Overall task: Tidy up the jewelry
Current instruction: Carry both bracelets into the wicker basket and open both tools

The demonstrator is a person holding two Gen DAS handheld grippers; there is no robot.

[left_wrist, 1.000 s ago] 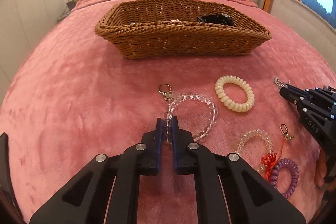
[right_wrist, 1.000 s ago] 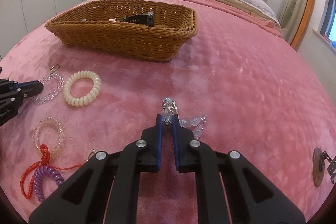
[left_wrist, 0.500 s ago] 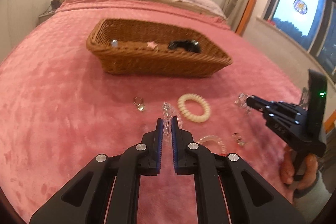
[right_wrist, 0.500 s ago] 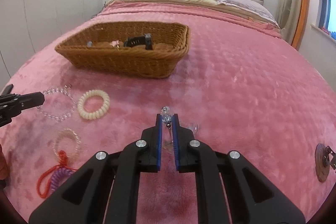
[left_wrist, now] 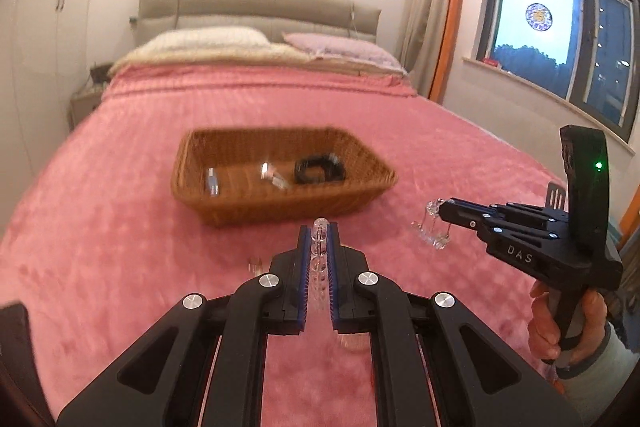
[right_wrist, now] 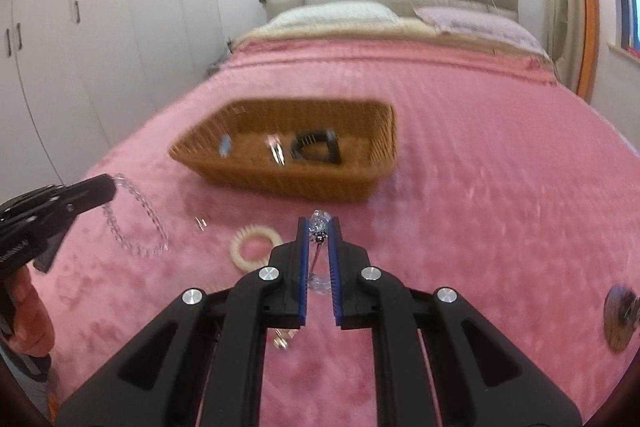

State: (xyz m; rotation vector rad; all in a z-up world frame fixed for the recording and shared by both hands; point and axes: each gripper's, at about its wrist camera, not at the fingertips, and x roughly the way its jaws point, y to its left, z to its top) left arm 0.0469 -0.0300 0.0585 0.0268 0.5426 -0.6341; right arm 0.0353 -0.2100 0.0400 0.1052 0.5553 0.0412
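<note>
Two hand-held grippers hang above a pink bedspread (left_wrist: pixel 120 227), each carrying a piece of jewelry. The left gripper (left_wrist: pixel 319 231) is clamped on a clear bead bracelet (left_wrist: pixel 319 267), whose beads run down between its blue pads; in the right wrist view the same bracelet (right_wrist: pixel 136 215) dangles as a loop from the left gripper (right_wrist: pixel 106 187), clear of the bedspread. The right gripper (right_wrist: pixel 319 227) is pinched on a crystal charm (right_wrist: pixel 320 221) at its tips, with a thin pin and more clear pieces trailing down between the fingers; from the left wrist view, the charm (left_wrist: pixel 434 227) hangs below the right gripper (left_wrist: pixel 442 207).

A wicker basket (left_wrist: pixel 240 203) sits on the bed just ahead of both grippers, holding a black band (left_wrist: pixel 319 169) and two small shiny pieces, blurred. A cream coil bracelet (right_wrist: pixel 256 247) lies on the bedspread near the right gripper, with a small clasp (right_wrist: pixel 201 223) beside it. A person's hand (left_wrist: pixel 568 319) grips the right handle.
</note>
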